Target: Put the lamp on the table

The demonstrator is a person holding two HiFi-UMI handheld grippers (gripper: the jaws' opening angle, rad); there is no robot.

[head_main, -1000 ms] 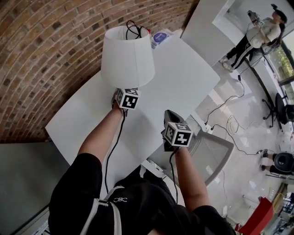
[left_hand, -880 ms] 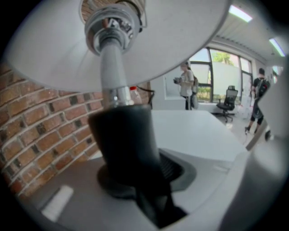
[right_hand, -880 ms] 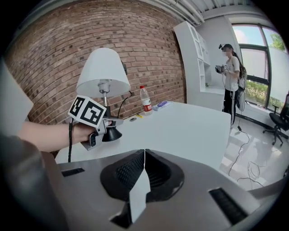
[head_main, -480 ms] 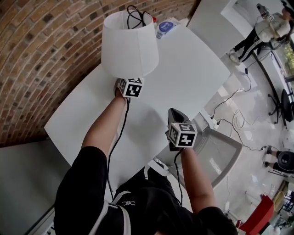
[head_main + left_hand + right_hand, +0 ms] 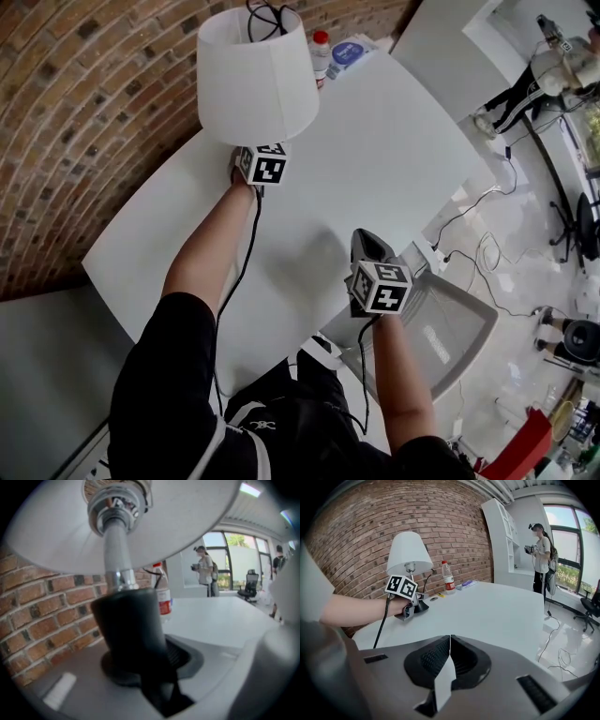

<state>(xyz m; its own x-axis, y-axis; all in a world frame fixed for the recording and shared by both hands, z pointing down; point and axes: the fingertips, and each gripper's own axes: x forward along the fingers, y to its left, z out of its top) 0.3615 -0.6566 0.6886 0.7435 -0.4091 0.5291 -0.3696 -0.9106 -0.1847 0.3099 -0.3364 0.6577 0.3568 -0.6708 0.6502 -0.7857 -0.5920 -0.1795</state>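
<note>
**Lamp [image 5: 255, 80] pinched at 11 o'clock on the table [image 5: 375, 141]**

The white table carries the white-shaded lamp beside the brick wall [image 5: 94, 112]. The left gripper [image 5: 407, 612] has its jaws pinching the lamp's black base. A bottle [image 5: 321, 52] stands at 12 o'clock; its red label's print is unreadable. The right gripper [image 5: 449, 644] is at 5 o'clock, jaws pressed together on nothing.
</note>
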